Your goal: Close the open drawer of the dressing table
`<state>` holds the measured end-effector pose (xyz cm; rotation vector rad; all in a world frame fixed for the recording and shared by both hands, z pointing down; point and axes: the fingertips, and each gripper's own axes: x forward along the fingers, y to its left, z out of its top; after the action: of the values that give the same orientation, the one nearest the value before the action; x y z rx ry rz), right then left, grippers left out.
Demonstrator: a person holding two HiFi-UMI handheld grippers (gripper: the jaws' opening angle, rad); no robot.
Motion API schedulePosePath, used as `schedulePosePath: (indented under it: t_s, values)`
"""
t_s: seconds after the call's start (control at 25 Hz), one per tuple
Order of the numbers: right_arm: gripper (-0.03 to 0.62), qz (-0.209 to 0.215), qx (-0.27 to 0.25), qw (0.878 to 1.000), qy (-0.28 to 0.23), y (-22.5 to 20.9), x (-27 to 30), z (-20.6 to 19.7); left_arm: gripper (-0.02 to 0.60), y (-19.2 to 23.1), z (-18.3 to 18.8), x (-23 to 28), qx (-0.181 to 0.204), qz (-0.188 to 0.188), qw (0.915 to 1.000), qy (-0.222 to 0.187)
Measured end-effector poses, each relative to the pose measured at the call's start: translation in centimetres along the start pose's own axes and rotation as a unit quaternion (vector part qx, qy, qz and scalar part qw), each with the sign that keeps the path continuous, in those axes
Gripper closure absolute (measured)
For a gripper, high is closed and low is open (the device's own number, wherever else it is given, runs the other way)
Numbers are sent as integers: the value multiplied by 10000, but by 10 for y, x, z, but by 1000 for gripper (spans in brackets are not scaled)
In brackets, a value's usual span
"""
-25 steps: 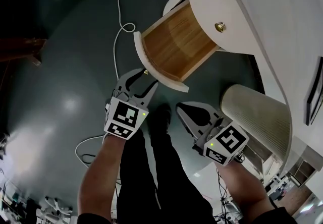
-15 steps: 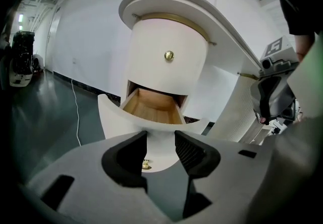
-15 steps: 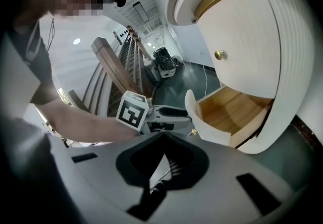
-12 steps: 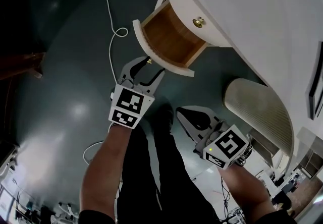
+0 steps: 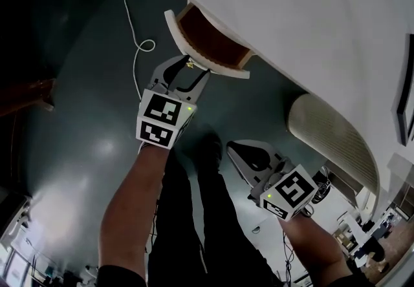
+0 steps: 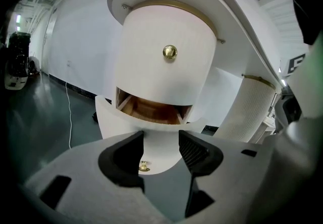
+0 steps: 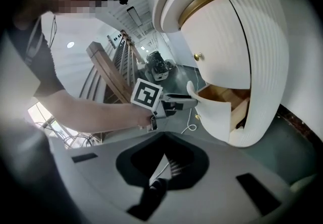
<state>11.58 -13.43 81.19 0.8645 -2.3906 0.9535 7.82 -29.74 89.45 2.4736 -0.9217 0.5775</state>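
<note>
While the drawer [image 5: 213, 67] shows a strip of wooden interior, the task counts as unfinished; entries follow by view.

**Head view**
- Dressing table [image 5: 310, 21]: white, filling the upper right.
- Drawer: projects a short way from under the table's front edge. Judged mostly home, with a last push left.
- Left gripper [image 5: 187, 72]: at the drawer's curved front, jaws apart on either side of the small brass knob [image 5: 189, 64].
- Right gripper [image 5: 249, 153]: well apart from the drawer, lower right, idle.
- White cable [image 5: 132, 40]: loose on the dark floor [image 5: 77, 137], left of the drawer and clear of its path.
- Ribbed side cabinet [image 5: 330, 137]: right of the drawer, not in the way.

**Left gripper view**
- Jaws stand wide and have just been opening.
- The knob [image 6: 144, 167] sits in the gap near the left pad. No pad presses on it.
- Drawer front [image 6: 116, 117] lies just ahead, with the interior open above it.
- Upper drawer front [image 6: 169, 52]: already flush.
- Nothing stands between the drawer and its recess.

**Right gripper view**
- Right gripper [image 7: 157, 183]: jaw tips meet, with nothing between them.
- Beyond it, the left gripper [image 7: 194, 98] meets the drawer [image 7: 222, 112] at its front edge.
- A person's arm carries the left gripper in from the left.
</note>
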Motion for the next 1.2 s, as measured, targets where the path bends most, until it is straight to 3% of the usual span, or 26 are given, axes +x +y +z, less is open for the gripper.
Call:
schedulePosePath:
  t_s: [0.2,0.56,0.84,0.96,1.2]
  values:
    - [589,-116,79,9999,-60,-9,-9,-5,387,3,9,16,209,-1,9998,-70]
    - [589,-357,111,9992,-152,-24,-23,-3,350,0,38,51,151,-36,9990,-430]
    - [589,-378,170,9990,-142,-22,-26,-11,348,3,39,61,198,-28,9991,-369]
    - [589,-321,140,9993,-150,-15,-30,-9,353,0,41,54,22,-120,9994,-325]
    - [589,-189,164,9996,-124,18,-38,0,370,-28,61,3,417,-107,9983,-387]
